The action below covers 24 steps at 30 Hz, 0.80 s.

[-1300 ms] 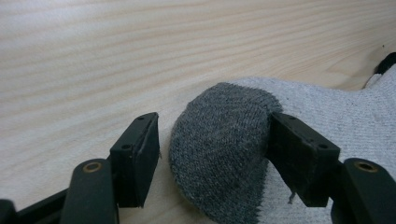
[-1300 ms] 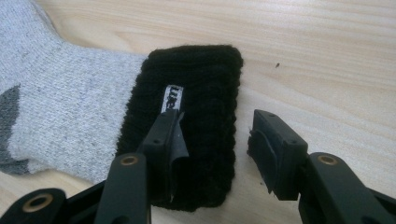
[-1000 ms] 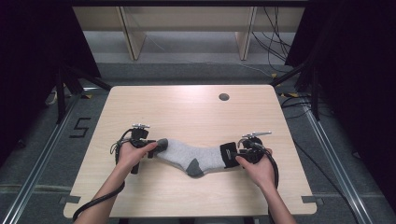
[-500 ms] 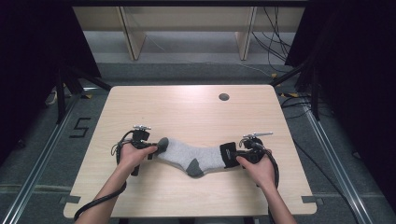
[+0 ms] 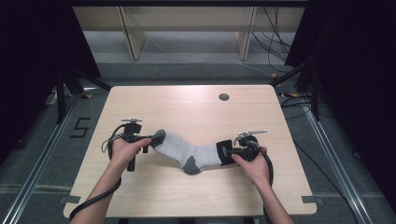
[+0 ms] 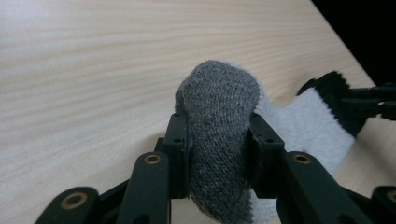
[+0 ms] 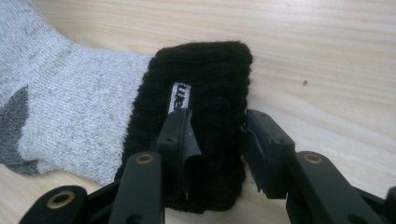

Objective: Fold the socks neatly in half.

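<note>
A single light grey knitted sock (image 5: 189,151) with a dark grey toe, a dark grey heel and a black ribbed cuff lay stretched across the near half of the pale wooden desk (image 5: 196,112), its long axis running side to side, toe pointing to the person's left and cuff to the right. The left gripper (image 5: 148,138) had just been closing and was clamped on the dark toe, jaws pressing it from both sides. The right gripper (image 5: 232,152) had likewise been closing and pinched the black cuff between its jaws.
</note>
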Tool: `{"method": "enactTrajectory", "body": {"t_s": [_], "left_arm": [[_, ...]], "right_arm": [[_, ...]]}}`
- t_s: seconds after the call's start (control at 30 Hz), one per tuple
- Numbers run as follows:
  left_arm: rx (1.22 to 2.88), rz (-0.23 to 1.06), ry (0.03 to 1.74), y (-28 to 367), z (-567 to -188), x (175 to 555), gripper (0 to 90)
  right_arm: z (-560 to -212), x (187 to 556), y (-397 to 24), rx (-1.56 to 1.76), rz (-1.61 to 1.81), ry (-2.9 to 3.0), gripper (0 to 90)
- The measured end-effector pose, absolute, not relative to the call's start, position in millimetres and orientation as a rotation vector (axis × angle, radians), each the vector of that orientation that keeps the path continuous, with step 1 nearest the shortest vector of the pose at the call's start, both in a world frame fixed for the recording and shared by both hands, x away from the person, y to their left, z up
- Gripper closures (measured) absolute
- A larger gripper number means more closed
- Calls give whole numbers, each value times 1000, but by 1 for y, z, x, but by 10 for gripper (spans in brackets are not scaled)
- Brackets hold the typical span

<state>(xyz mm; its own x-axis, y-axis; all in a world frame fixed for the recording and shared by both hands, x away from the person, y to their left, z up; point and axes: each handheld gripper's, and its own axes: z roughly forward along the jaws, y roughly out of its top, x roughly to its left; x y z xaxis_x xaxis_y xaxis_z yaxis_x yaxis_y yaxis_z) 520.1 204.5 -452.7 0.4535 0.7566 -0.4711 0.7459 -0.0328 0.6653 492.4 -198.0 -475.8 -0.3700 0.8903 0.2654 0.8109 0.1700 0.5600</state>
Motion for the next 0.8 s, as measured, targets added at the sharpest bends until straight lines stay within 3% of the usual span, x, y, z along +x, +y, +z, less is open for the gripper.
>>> {"method": "enactTrajectory", "body": {"t_s": [0.8], "left_arm": [[1714, 8, 1195, 172, -407, 511, 655]], "right_arm": [[-479, 500, -182, 1633, 1005, 2299, 609]]}}
